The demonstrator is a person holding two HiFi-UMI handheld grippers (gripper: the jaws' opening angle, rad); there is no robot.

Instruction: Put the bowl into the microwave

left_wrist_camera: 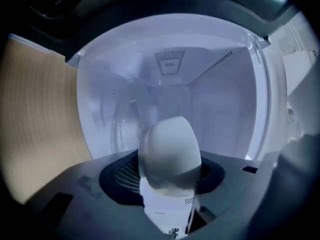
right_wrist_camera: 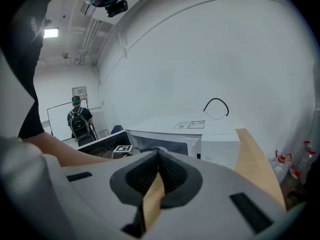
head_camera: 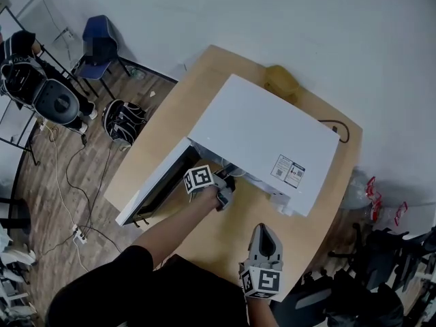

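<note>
In the head view, the white microwave [head_camera: 262, 142] stood on the wooden desk [head_camera: 225, 230] with its door [head_camera: 158, 182] swung open towards your left. You had your left gripper [head_camera: 225, 186] stretched out to the mouth of the oven, its marker cube just outside the opening. Your right gripper [head_camera: 264, 234] hung back close to your body, above the near edge of the desk and well apart from the microwave. A blue chair [head_camera: 99, 46] stood on the floor beyond the desk.

In the left gripper view, the left gripper [left_wrist_camera: 170, 176] had its jaws part-way open and clamped on the white bowl [left_wrist_camera: 170, 144]. The bowl sat between them, seen edge-on and rising out of the grip. Right ahead of it lay the pale inside of the microwave [left_wrist_camera: 200, 99], with a vent grille [left_wrist_camera: 169, 63] on the far wall and a round glass plate [left_wrist_camera: 125, 129] showing faintly behind the bowl. The bowl was in your grip at the opening and rested on nothing. A strip of desk [left_wrist_camera: 40, 119] showed at the left.

In the right gripper view, the right gripper [right_wrist_camera: 159, 159] had its jaws closed together with nothing between them; only a sliver of desk showed through the slit. Beyond them you could see the microwave [right_wrist_camera: 210, 139], its open door [right_wrist_camera: 95, 141] and the marker cube [right_wrist_camera: 122, 149] of the other gripper at the opening. The desk [right_wrist_camera: 255, 164] ran off to the right, and a black cable [right_wrist_camera: 216, 106] looped behind the oven. A person with a backpack [right_wrist_camera: 79, 121] stood far off at the left.
</note>
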